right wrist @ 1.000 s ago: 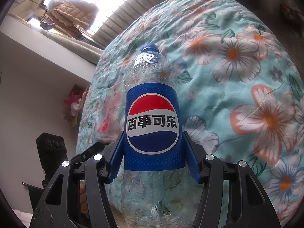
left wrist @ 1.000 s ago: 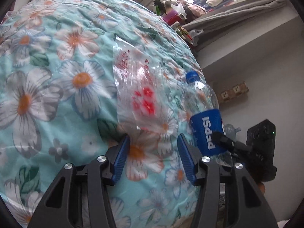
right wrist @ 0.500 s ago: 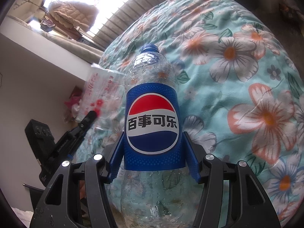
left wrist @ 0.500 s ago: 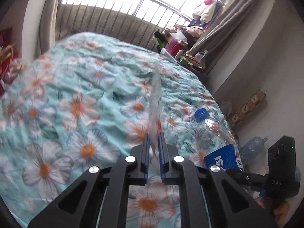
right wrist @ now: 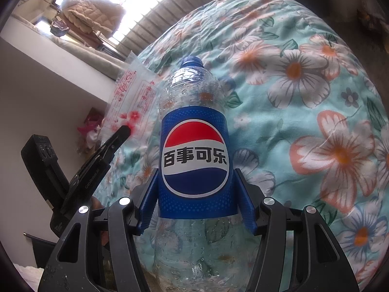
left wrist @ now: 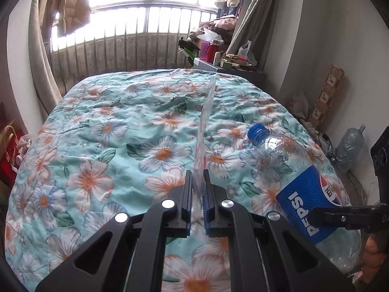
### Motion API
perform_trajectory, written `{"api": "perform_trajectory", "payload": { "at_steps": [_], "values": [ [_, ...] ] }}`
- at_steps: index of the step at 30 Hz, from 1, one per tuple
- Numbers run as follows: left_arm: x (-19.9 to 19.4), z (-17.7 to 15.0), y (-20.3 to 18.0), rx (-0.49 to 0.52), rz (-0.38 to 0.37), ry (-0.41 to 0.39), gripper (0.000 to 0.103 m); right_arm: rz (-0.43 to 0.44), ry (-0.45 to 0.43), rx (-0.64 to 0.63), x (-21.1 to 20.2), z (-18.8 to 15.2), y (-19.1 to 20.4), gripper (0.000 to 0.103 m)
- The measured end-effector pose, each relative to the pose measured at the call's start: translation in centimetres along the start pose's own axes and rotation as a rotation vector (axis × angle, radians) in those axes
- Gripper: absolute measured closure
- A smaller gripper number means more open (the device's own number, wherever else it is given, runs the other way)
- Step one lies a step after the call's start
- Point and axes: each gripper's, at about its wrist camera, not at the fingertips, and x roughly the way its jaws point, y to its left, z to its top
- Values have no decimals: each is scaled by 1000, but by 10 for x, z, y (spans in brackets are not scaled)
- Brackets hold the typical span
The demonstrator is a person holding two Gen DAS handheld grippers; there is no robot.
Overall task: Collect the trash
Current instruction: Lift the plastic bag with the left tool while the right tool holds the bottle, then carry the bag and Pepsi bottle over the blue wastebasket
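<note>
At the left of the scene, over the flowered bedspread (left wrist: 102,131) of the bed, the left tool (left wrist: 197,182) pointed forward and downward, its two blue pads pressed almost together on a clear plastic wrapper (left wrist: 205,121). The wrapper stood edge-on from between the pads, rising clear of the quilt, and in the right wrist view its flat face with red print (right wrist: 132,102) showed just left of the bottle, with the left tool's black finger (right wrist: 114,141) reaching up to its lower edge. Further right, the right tool (right wrist: 195,199) was tilted down toward the bed, its blue pads set against both sides of a clear Pepsi bottle (right wrist: 194,155) at the blue label. The bottle lay along the tool's line, blue cap (right wrist: 192,62) away from the camera and held above the quilt. In the left wrist view the same bottle (left wrist: 289,170) slanted at the right with its cap toward the bed's middle, one black finger of the right tool (left wrist: 340,215) lying across its label. A bit of a hand (left wrist: 372,255) showed below that finger.
</note>
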Motion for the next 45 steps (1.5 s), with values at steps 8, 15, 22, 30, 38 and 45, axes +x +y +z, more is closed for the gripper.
{"api": "perform_trajectory", "payload": {
  "at_steps": [8,15,22,30,38,45],
  "values": [
    [-8,22,-2,-18,24,7,100,6,-37,15,-13,3,-2,49],
    [-18,27,-10,23,48,-12,100,2,-78,20,-30,4,-5,49],
    [-27,29,-20,56,64,-37,100,-1,-102,19,-38,4,-6,49],
    [-40,32,-36,107,89,-85,100,10,-137,17,-50,4,-11,49],
    [-60,46,-73,190,-36,-129,101,-22,-258,43,-98,-5,-30,49],
    [-58,79,-143,259,-336,-89,101,-166,-514,226,-204,-37,-106,49]
  ]
}}
